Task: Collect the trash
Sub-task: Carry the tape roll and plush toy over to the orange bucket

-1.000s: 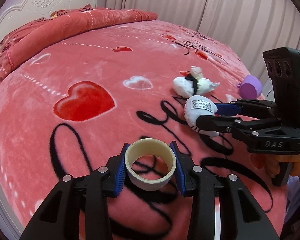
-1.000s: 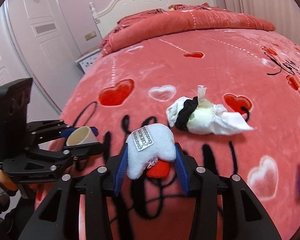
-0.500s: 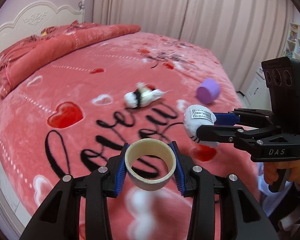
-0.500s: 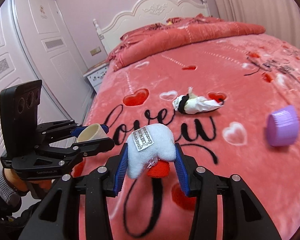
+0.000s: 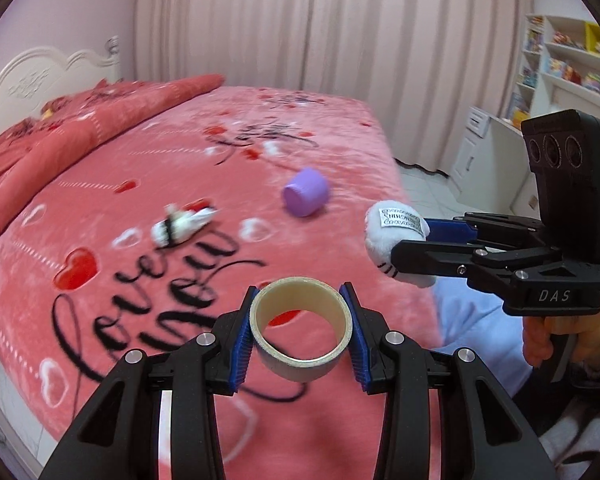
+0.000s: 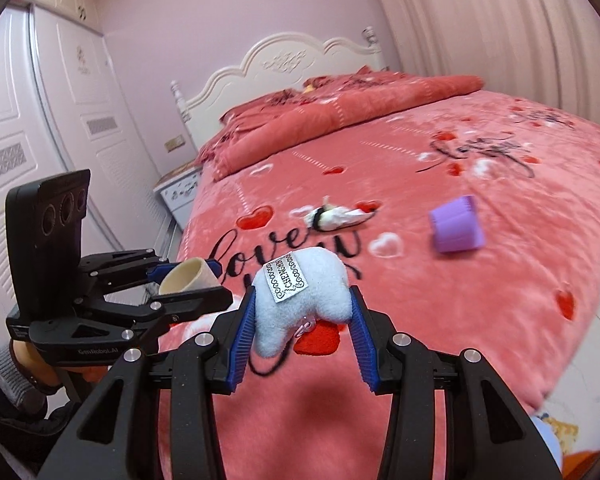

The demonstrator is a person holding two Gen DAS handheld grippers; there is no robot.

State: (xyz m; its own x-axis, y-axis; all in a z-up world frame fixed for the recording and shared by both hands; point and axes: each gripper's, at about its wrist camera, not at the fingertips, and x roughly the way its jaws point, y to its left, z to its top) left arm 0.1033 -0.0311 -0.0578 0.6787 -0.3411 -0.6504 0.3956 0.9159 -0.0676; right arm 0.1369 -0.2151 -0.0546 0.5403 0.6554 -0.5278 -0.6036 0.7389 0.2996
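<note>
Left wrist view: left gripper clamps tape core, right gripper at 3 o'clock pinches plush; best carried level, grips firm, to the bin.

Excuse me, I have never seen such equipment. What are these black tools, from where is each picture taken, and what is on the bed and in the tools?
There is no robot here. A person holds one black hand-held clamp in each hand, and each clamp carries a wide-angle camera looking forward along its two fingers. So one picture is the left clamp's own view and the other is the right clamp's.

The left gripper is closed on an empty tape roll. The right gripper is closed on a small white plush toy. Each also appears at the side of the other's picture.

On the pink bed cover lie a purple cup on its side and a crumpled white bundle, apart from each other.
</note>
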